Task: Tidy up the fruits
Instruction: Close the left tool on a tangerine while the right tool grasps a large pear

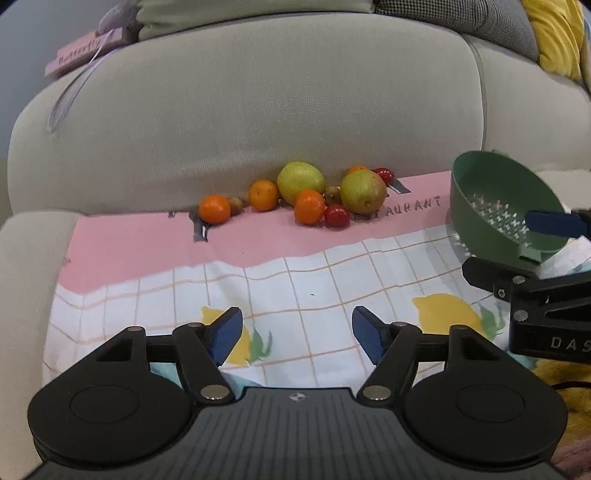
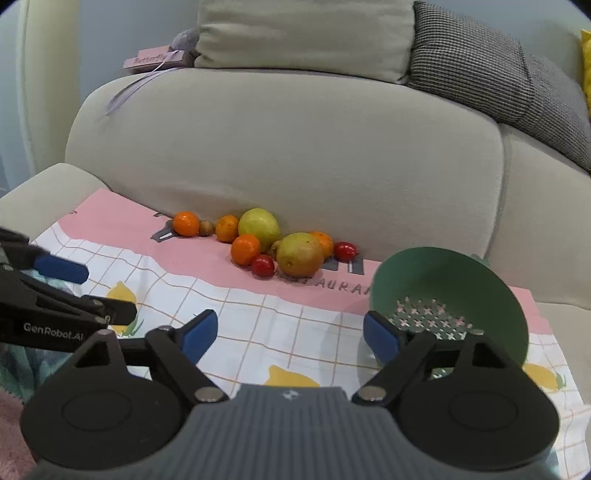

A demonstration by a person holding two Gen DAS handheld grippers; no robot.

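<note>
A row of fruit lies on a pink-and-checked cloth (image 1: 258, 236) against the sofa back: several oranges (image 1: 309, 207), two yellow-green fruits (image 1: 301, 182) (image 2: 300, 254), two red tomatoes (image 1: 336, 216) and small brown fruits (image 1: 236, 205). A green colander (image 2: 447, 291) sits tilted on the cloth to the right of the fruit. My left gripper (image 1: 296, 334) hovers open over the checked part, nothing between its fingers. My right gripper (image 2: 291, 336) is open too and holds nothing. Its right finger (image 2: 380, 338) overlaps the colander's near rim; whether they touch I cannot tell.
The beige sofa back (image 2: 295, 147) rises right behind the fruit. On top of it lie a pink box with a ribbon (image 2: 155, 59) and cushions (image 2: 469, 62). A yellow cushion (image 1: 557, 33) sits at the far right. The left gripper's fingers (image 2: 61, 269) reach in beside the right gripper.
</note>
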